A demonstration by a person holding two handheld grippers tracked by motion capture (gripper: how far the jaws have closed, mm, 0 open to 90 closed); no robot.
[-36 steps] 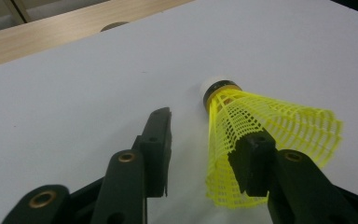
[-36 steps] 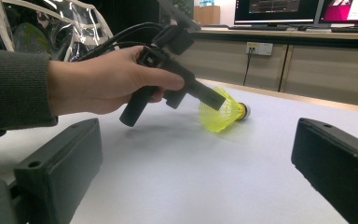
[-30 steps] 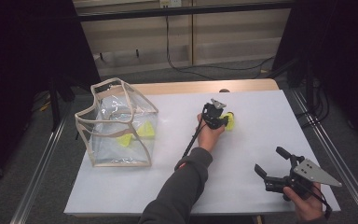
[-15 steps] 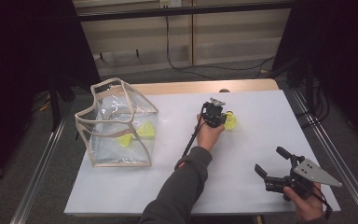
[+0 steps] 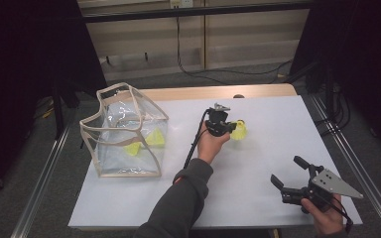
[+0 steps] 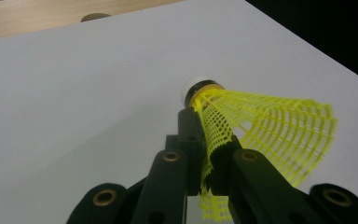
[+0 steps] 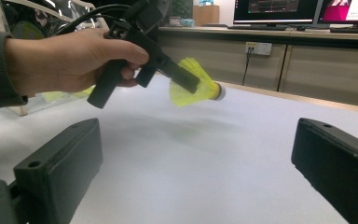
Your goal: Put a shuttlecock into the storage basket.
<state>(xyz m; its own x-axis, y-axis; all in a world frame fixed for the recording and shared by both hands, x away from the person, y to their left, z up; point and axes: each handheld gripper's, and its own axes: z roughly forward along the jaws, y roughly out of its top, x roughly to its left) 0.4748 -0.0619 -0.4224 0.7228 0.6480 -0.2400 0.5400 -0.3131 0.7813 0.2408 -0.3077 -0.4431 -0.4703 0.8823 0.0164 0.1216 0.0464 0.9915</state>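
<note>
Shuttlecock (image 6: 261,126) lifted off table; skirt pinched (between jaws).

shuttlecock (image 6: 261,126): skirt base is being hidden between jaws, cut by bottom edge | clear bag (image 5: 124,131): yellow pieces inside are looking blurred, number unclear

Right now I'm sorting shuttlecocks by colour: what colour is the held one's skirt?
Bright yellow mesh; the shuttlecock shows best in the left gripper view.
</note>
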